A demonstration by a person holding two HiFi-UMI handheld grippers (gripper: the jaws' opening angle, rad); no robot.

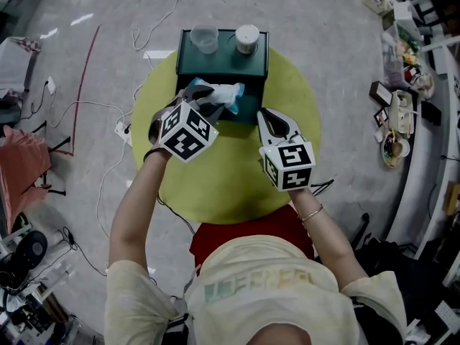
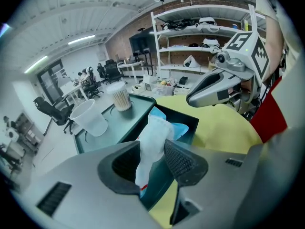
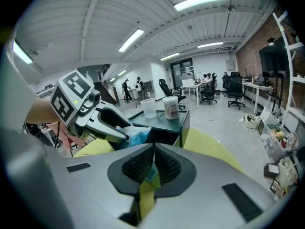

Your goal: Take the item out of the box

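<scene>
Head view. A round yellow worktop (image 1: 223, 182) carries a dark green box (image 1: 219, 63) at its far side. A clear cup (image 1: 205, 38) and a lidded jar of swabs (image 1: 246, 39) stand on the box's closed top. The open compartment faces the person.

The left hand-held gripper (image 1: 201, 95) reaches over that opening. In the left gripper view its ribbed pads (image 2: 178, 161) are clamped on a soft white-and-blue packet (image 2: 155, 135), the jaws standing fairly wide around its bulk. The right hand-held gripper (image 1: 267, 117) hovers just in front of the box's right half, apart from the packet. Its jaws are together with nothing between them.

Position of the packet: over the open compartment, at the box's front left. Its near end, marked with a red stripe, sits deep between the left jaws. Its far end rises above the opening. Blue material lies in the compartment behind it, and whether that is part of the packet or still rests on the box floor cannot be told.

Orientation: the long axis runs roughly in line with the left jaws, tilted upward, pointing away from the person and a little to their right.

Governing relation: the left hand is on the packet and the box lies straight ahead of it. The withdrawal therefore most likely goes up and back along that axis, toward the person. The front wall of the box is the one edge the trailing end could catch.
</scene>
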